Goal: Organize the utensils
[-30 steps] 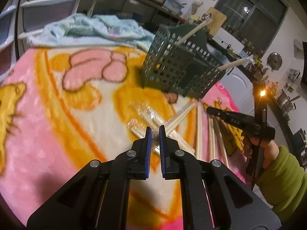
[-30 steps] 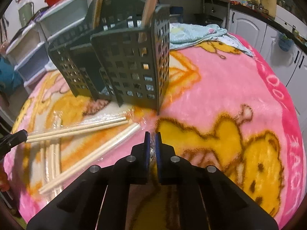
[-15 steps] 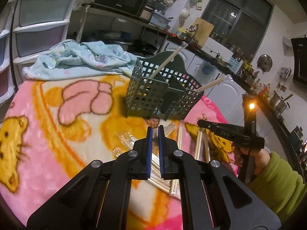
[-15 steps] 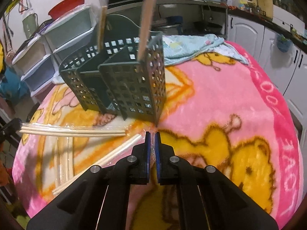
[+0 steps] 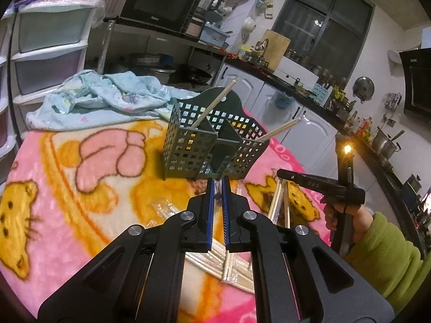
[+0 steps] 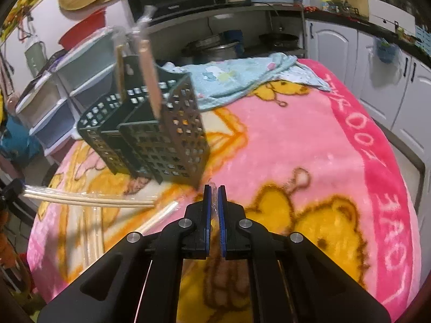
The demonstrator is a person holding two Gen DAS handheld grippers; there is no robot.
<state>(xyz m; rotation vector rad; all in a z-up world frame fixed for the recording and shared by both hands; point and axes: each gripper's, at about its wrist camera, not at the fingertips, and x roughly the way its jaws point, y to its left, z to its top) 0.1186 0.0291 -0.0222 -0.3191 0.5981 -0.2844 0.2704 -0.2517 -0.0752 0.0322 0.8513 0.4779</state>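
A dark green slotted utensil basket (image 5: 212,140) stands on the pink cartoon blanket, with wrapped chopsticks (image 5: 215,105) leaning in two compartments; it also shows in the right wrist view (image 6: 150,134). My left gripper (image 5: 218,210) is shut on a plastic-wrapped chopstick pair, lifted off the blanket; in the right wrist view that pair (image 6: 86,199) sticks out level from the left. My right gripper (image 6: 214,210) is shut on a wrapped chopstick pair, whose wrapper tip shows between the pads; in the left wrist view it hangs under that gripper (image 5: 280,202). Several wrapped pairs (image 5: 215,258) lie on the blanket.
A crumpled light-blue cloth (image 5: 107,97) lies at the blanket's far side behind the basket. White plastic drawers (image 5: 45,53) stand at the left. Kitchen cabinets and a counter (image 6: 377,80) run along the right. The pink blanket (image 6: 309,140) covers the whole tabletop.
Both grippers have risen from the blanket, each carrying a wrapped chopstick pair. The left gripper's pair lifted off the pile and the view tilted up towards the basket.
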